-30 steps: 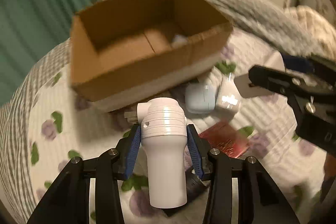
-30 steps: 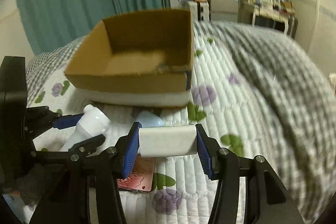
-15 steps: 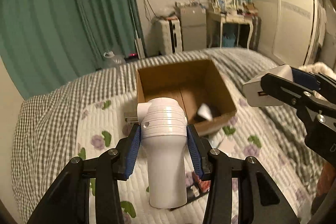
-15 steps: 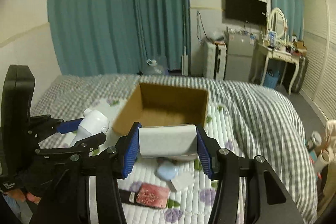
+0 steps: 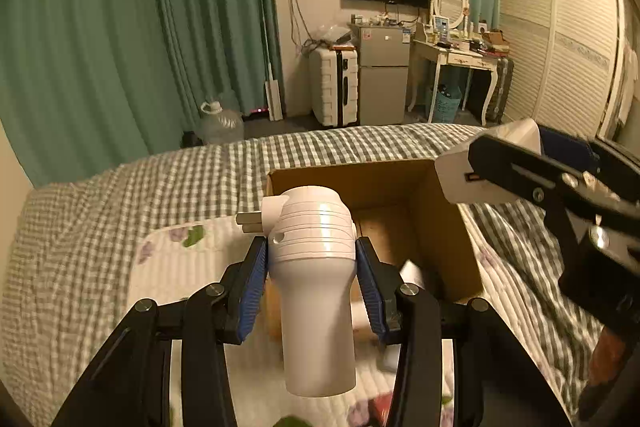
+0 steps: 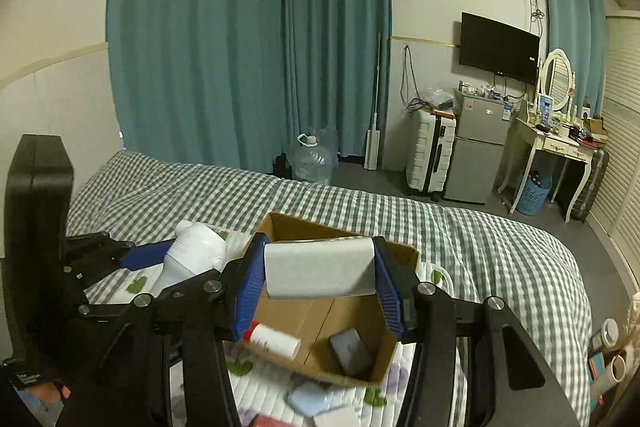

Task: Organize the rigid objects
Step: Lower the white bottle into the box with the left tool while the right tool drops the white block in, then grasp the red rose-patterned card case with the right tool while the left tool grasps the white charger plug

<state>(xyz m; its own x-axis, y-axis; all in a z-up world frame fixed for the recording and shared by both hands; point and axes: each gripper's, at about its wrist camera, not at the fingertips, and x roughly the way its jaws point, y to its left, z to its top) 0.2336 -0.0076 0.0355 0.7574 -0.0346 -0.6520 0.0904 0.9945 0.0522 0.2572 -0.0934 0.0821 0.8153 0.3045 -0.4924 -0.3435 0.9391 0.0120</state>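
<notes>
Both loads up over the cardboard box (image 6: 320, 311); drops can miss.

Your left gripper (image 5: 312, 267) clamps the smooth white plug-in device (image 5: 316, 287) near the box's left wall; it could slip or land on the bed (image 5: 100, 227). Your right gripper (image 6: 320, 275) pinches the white block (image 6: 320, 273) above the opening; releasing from height risks hitting the small bottle (image 6: 274, 341) and dark case (image 6: 350, 351) inside.

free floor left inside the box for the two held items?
Bare: middle of the cardboard box floor, between the white tube at its left wall and the dark case at the near-right corner. Crowded: quilt in front of the box, where a pale blue case lies.
</notes>
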